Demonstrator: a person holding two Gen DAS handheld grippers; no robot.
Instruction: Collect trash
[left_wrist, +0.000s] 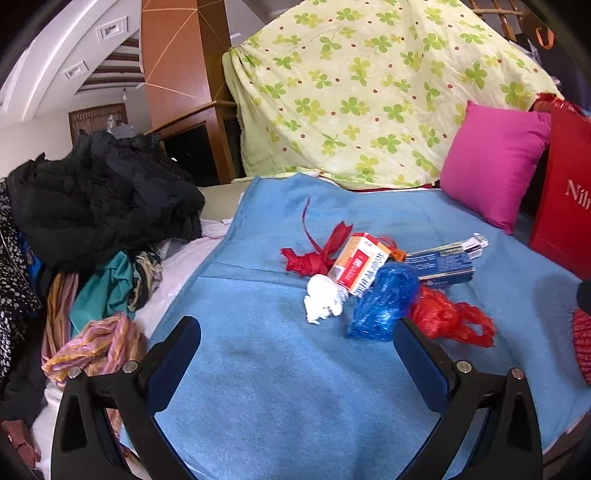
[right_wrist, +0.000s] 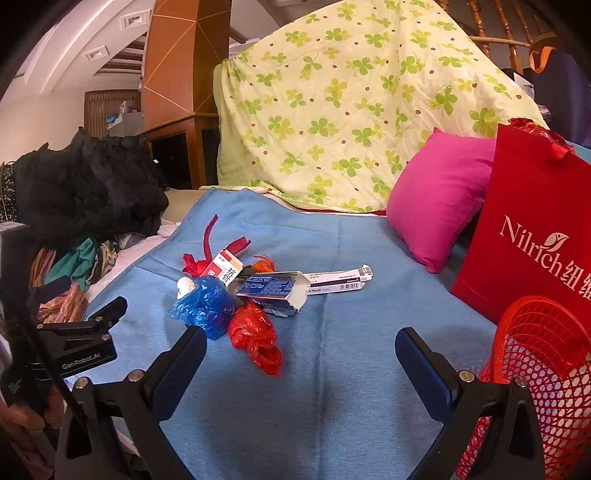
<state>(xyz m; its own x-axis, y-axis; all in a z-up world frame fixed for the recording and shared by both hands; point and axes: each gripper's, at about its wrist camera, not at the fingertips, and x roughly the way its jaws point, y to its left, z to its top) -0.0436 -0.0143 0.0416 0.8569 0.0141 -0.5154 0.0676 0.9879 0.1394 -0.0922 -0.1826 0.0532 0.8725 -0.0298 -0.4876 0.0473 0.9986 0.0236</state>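
Above the blue blanket (left_wrist: 258, 387), both grippers' fingers (left_wrist: 177, 350) spread wide, empty.

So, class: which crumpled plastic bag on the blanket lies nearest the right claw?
The red plastic bag, lying just ahead of the open right claw; the blue plastic bag sits farther back, to its left.

Bare blue blanket (right_wrist: 332, 387) open ahead of both grippers, trash pile (right_wrist: 240, 291) mid-blanket, red basket (right_wrist: 546, 369) and red bag (right_wrist: 535, 236) crowding the right, pink pillow (right_wrist: 439, 199) behind, clothes heap (left_wrist: 103, 206) walling the left
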